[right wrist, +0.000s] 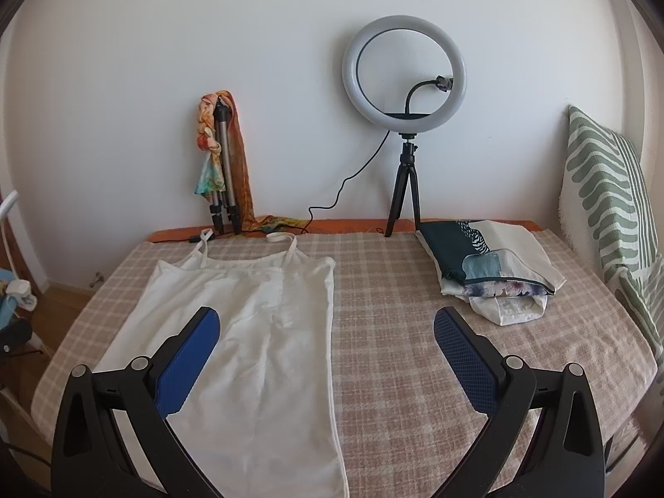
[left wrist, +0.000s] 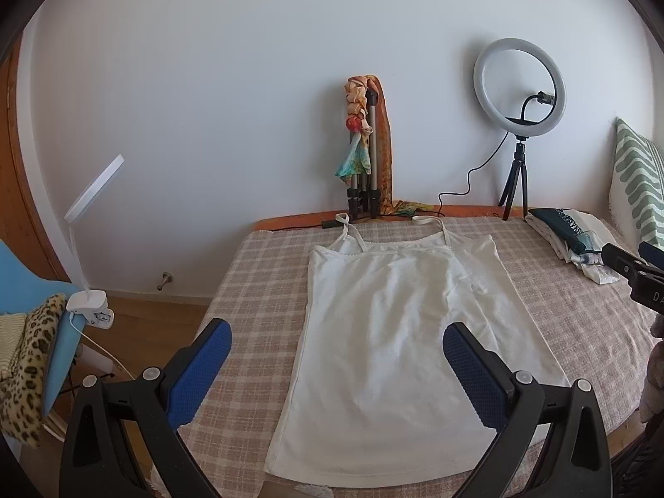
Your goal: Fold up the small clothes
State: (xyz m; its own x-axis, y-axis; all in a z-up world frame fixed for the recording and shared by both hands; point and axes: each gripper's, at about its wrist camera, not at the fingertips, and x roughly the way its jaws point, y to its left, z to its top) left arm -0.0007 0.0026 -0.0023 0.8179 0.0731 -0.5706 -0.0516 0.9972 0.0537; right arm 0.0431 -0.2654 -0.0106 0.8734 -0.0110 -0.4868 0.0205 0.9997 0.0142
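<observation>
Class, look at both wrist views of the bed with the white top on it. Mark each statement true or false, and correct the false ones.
1. The white camisole lies spread flat on the checked bedspread. True.
2. The left gripper is shut on the camisole. False: its fingers stand wide apart and hold nothing.
3. A ring light on a small tripod stands at the far edge of the bed by the wall. True.
4. The pile of folded clothes lies on top of the camisole. False: it lies apart from it, toward the striped pillow.
5. The right gripper is open. True.
</observation>
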